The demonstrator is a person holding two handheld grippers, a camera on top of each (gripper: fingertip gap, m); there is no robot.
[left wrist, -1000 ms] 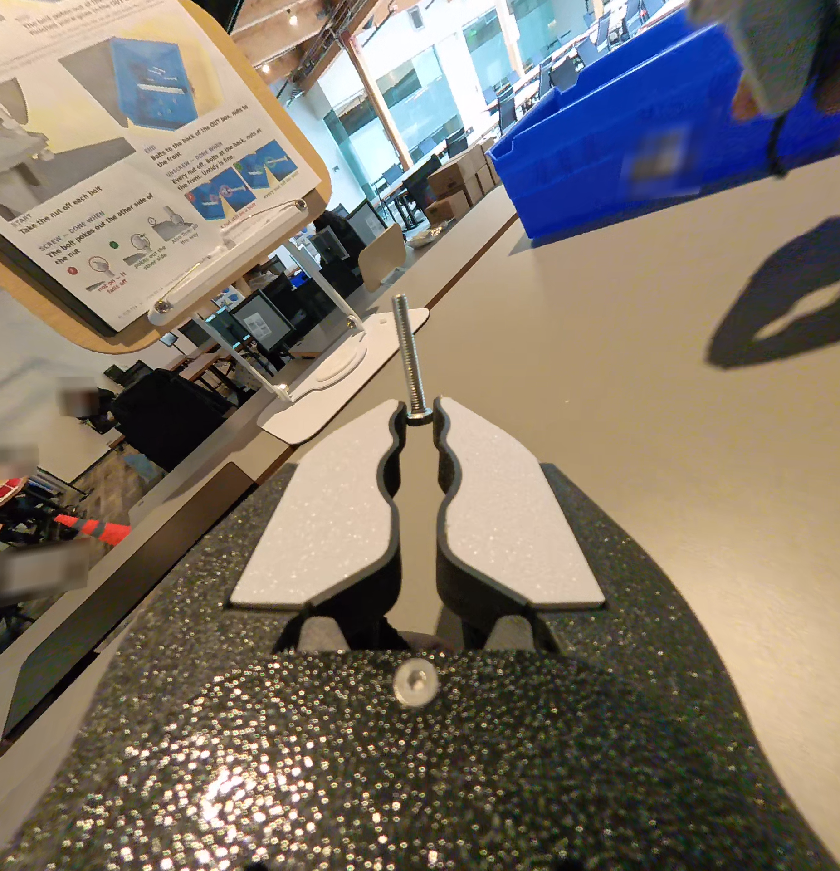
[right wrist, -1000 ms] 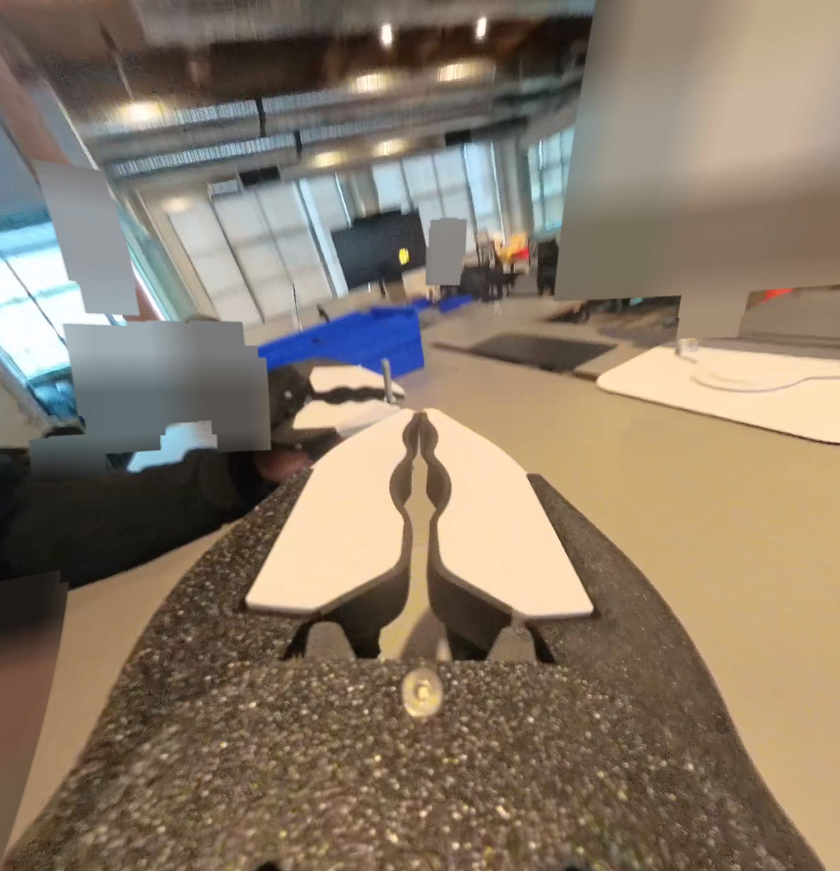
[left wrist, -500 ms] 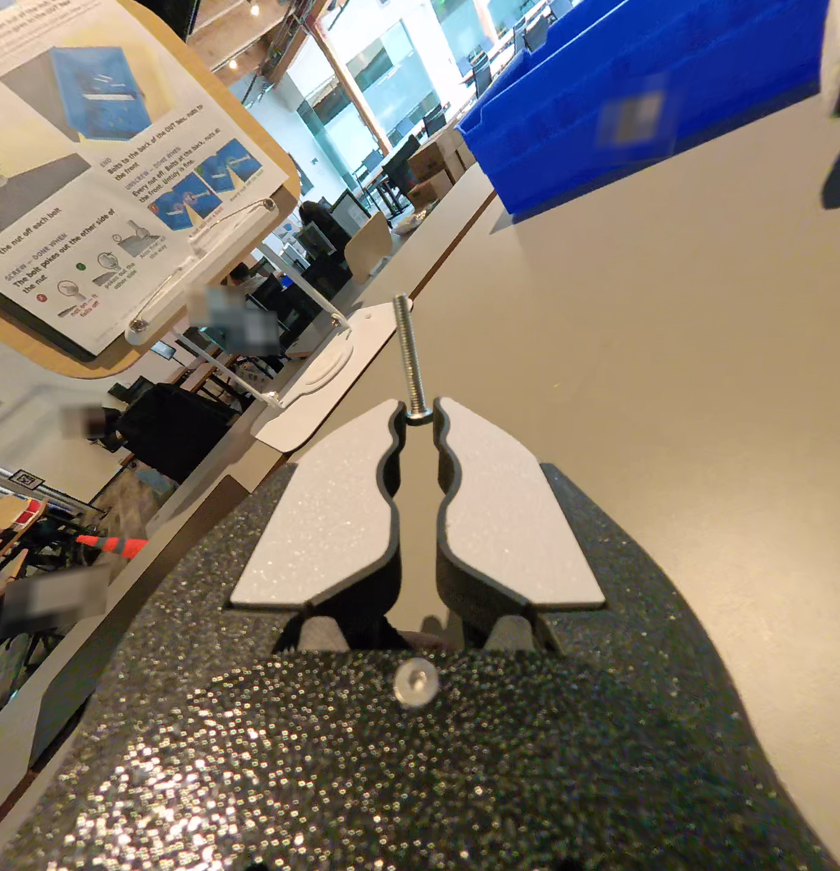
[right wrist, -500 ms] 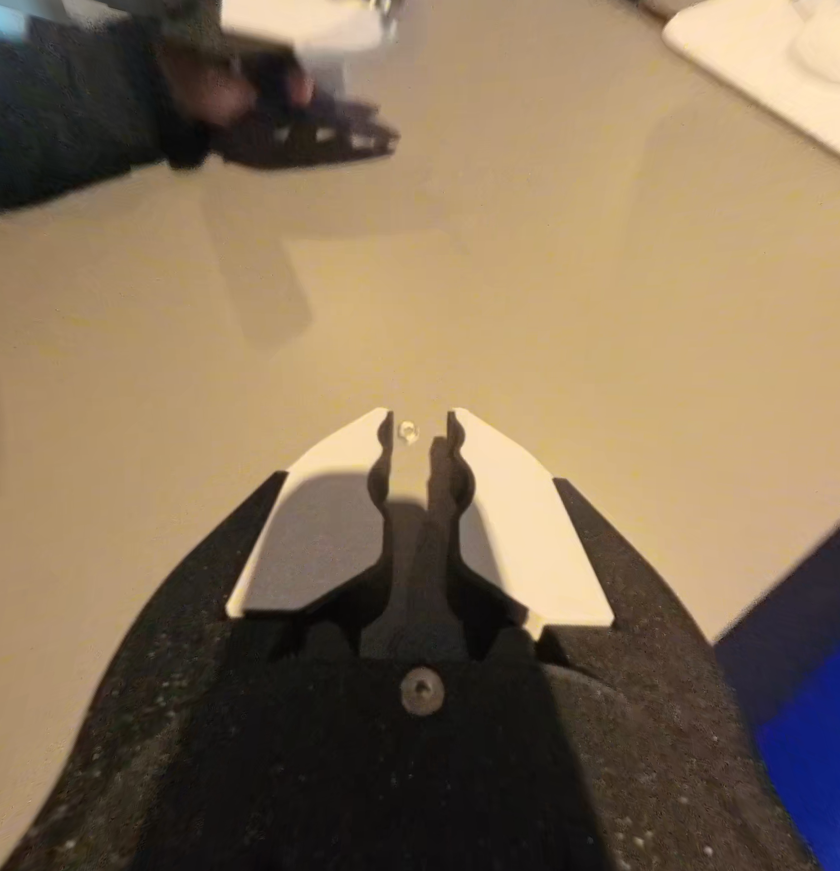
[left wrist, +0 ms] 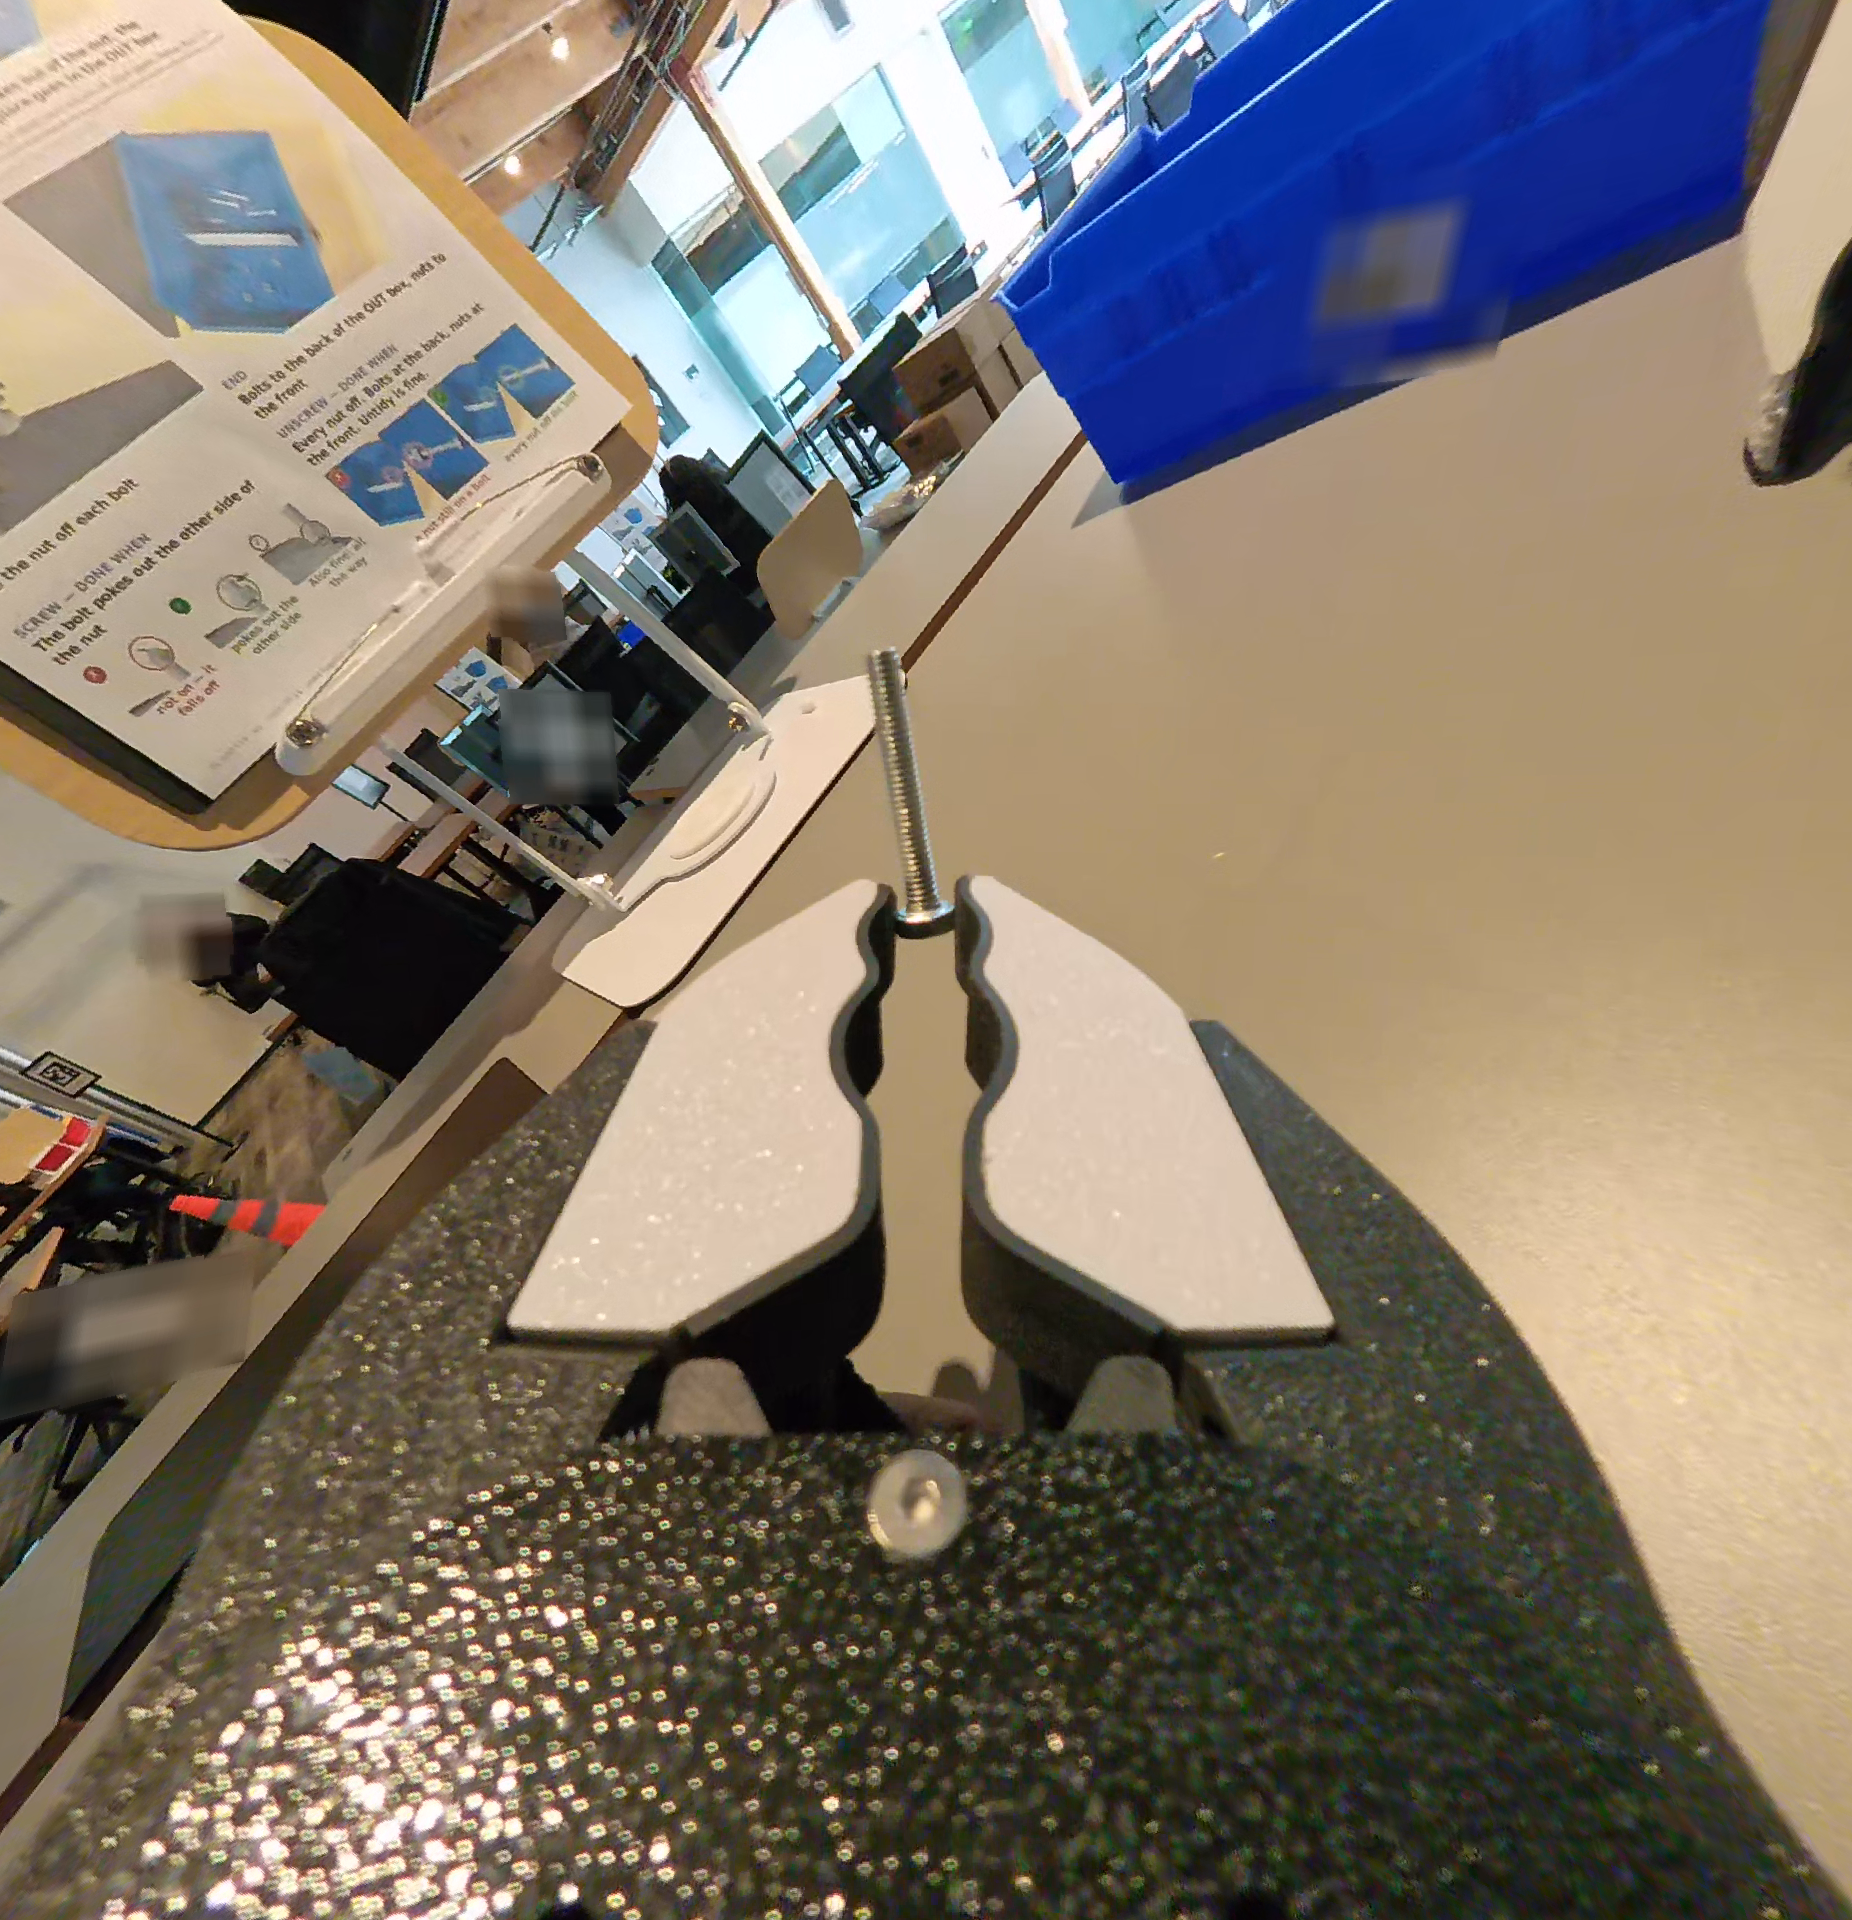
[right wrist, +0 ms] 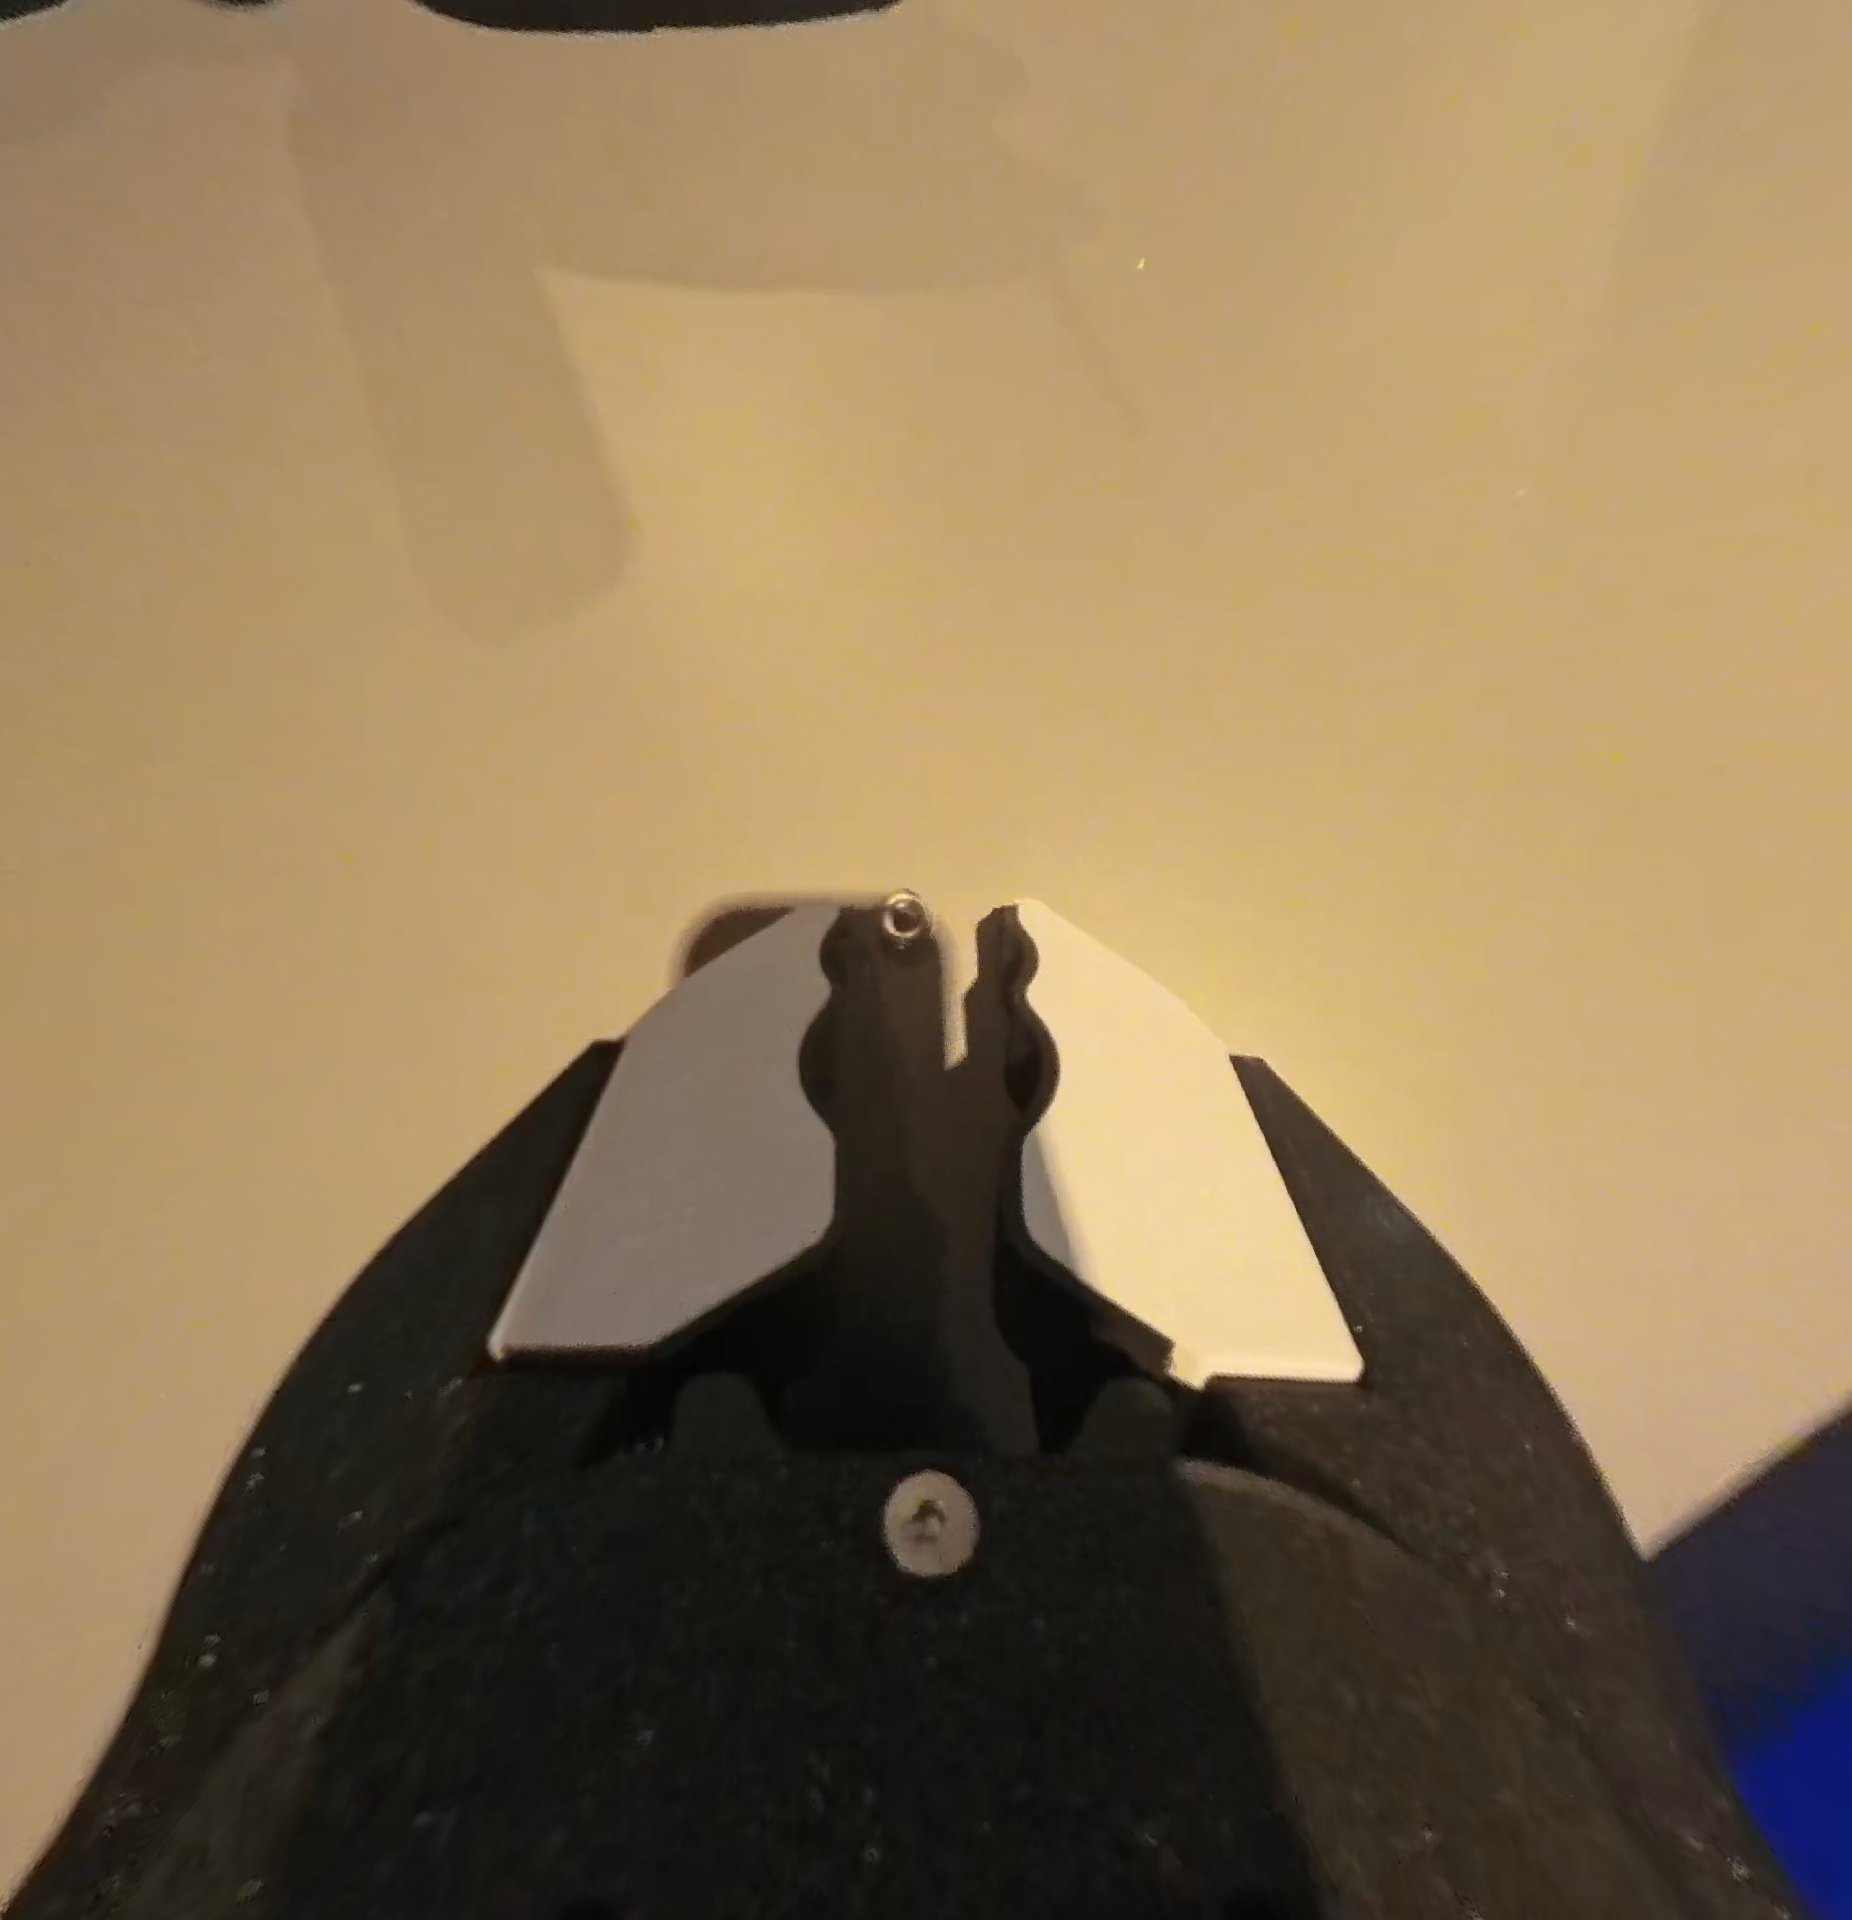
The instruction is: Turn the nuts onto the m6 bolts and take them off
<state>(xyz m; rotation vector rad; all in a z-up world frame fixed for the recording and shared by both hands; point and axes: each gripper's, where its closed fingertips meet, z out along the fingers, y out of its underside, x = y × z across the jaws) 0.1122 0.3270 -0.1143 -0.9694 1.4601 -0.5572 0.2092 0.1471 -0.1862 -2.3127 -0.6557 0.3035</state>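
Beige tabletop (left wrist: 1473, 831) fills most of both views, with an open office of desks and tall windows behind it in the left wrist view. At ten o'clock in that view a wooden board carrying an instruction sheet (left wrist: 226, 395) stands on a thin white stand, whose flat white base (left wrist: 735, 821) lies on the table near eleven o'clock of the fingertips. Blue bins (left wrist: 1369, 239) sit at the far edge toward one o'clock.

The left gripper (left wrist: 922, 914) is pinching a bolt (left wrist: 904, 790) by its head, right at the fingertips, so the threaded shaft sticks out past them toward twelve o'clock. No nut shows on the shaft.

In the right wrist view the camera looks down on the table. The right gripper (right wrist: 948, 920) is spread slightly, its fingers apart with a gap between the tips. A small shiny nut (right wrist: 904, 916) sits in that gap, close against the left finger; whether the finger touches it cannot be told. A blue corner of a bin (right wrist: 1805, 1558) shows at four o'clock. Part of the right gripper also appears at the right edge of the left wrist view, near two o'clock.
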